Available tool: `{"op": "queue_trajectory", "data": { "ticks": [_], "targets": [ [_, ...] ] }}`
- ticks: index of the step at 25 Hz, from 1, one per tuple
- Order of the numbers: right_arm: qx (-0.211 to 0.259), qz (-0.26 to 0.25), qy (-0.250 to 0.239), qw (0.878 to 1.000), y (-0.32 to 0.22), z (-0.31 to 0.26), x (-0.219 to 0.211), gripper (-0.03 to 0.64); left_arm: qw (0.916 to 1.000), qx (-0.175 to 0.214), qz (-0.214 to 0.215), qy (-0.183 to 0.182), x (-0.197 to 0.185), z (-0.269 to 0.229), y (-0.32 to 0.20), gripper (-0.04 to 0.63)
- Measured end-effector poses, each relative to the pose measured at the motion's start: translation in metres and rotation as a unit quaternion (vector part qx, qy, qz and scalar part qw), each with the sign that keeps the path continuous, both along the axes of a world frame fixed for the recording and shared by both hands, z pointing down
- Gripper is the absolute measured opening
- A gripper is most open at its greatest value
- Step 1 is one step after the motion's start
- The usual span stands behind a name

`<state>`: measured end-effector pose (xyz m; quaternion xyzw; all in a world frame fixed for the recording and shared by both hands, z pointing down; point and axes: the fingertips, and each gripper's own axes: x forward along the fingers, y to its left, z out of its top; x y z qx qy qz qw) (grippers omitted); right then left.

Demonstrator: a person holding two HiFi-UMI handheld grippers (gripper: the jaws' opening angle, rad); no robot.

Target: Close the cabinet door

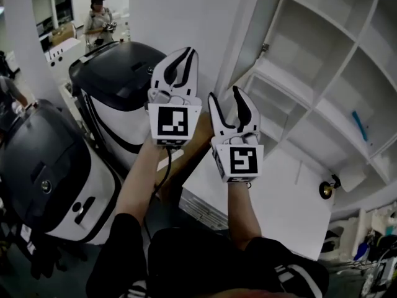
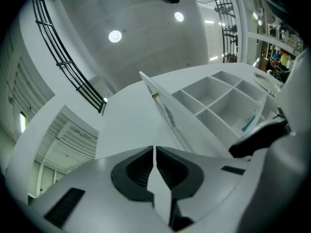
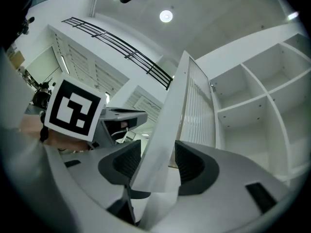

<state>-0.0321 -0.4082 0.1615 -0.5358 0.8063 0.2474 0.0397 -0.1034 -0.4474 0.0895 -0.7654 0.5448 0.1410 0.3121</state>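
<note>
Right hand-held gripper point(image 1: 224, 95), cabinet point(image 1: 338, 73), possibly blue brush point(image 1: 360, 125) inside

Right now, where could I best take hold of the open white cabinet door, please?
Take the white cabinet door by its free edge, coming edge-on: the thin panel stands open, its edge between the right hand-held gripper's parted jaws.

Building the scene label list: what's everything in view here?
cabinet: 1, white, open shelves, right
cabinet door: 1, white, open, bottom centre
round fitting: 1, dark and brass, right of the door
blue item: 1, blue, on a right-hand shelf
machines: 2, white with black tops, left
bystander: 1, standing, back left
left gripper: 1, white and black, raised, jaws together, empty
right gripper: 1, white and black, jaws apart around the door's edge
</note>
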Motion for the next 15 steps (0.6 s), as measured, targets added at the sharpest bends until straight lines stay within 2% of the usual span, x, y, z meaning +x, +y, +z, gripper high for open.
{"op": "queue_trajectory", "data": {
  "ticks": [4,9,15],
  "targets": [
    [0.008,0.015,0.002,1.000,-0.004,-0.003,0.001,0.219,0.9998,0.016,0.015,-0.002,0.006,-0.022,-0.014,0.014],
    [0.017,0.028,0.025,0.999,-0.008,-0.002,-0.009,0.221,0.9985,0.040,0.016,-0.032,0.011,-0.056,-0.024,0.015],
    [0.028,0.029,0.020,0.999,-0.011,-0.001,-0.010,0.221,0.9942,0.070,0.070,-0.042,0.022,-0.103,-0.019,0.044]
  ]
}}
